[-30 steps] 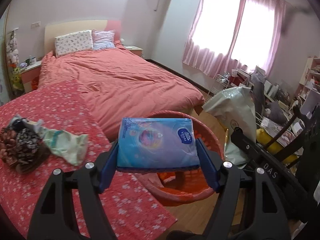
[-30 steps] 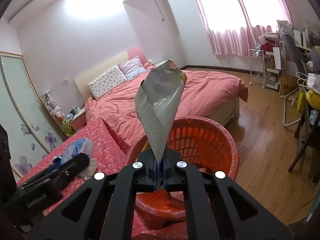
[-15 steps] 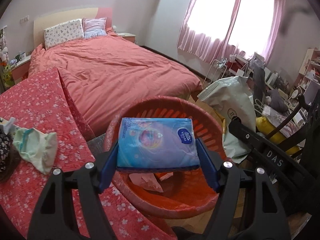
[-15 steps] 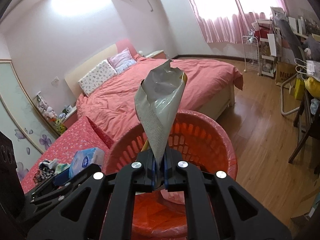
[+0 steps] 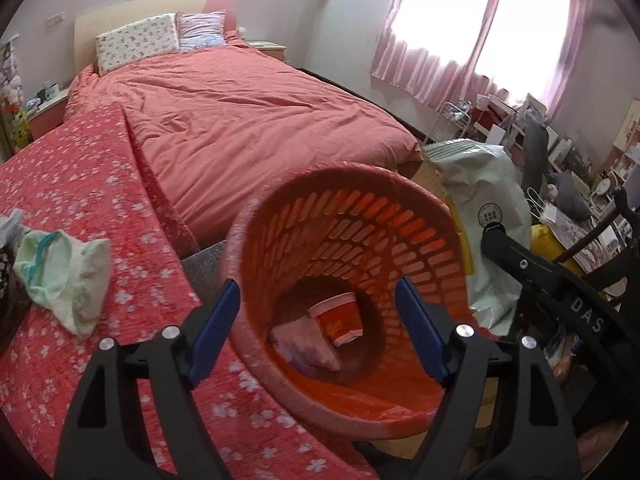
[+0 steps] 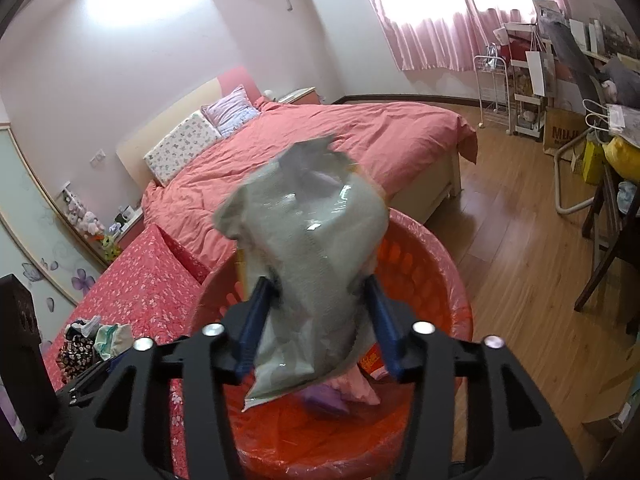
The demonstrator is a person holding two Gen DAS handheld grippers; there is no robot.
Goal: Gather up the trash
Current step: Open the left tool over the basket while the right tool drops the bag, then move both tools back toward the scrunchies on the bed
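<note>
My left gripper point(image 5: 316, 330) hangs over the orange basket point(image 5: 280, 216), jaws wide apart with nothing between them; they have just been opening a little further. Down in the basket I see a red cup point(image 5: 338, 318) and a pink wrapper point(image 5: 308, 344).

My right gripper point(image 6: 316, 324) has just been opening too. The grey bag point(image 6: 308, 276) sits blurred between its blue pads point(image 6: 254, 330), over the basket point(image 6: 452, 280); the jaws stand well apart, and I cannot tell if a pad touches it.

In the left view the bag point(image 5: 492, 236) shows at the basket's right rim.

On the red flowered cloth point(image 5: 80, 168) to the left lies a pale green rag point(image 5: 64, 272), apart from the basket. The bed point(image 5: 248, 112) lies beyond, far side.
</note>
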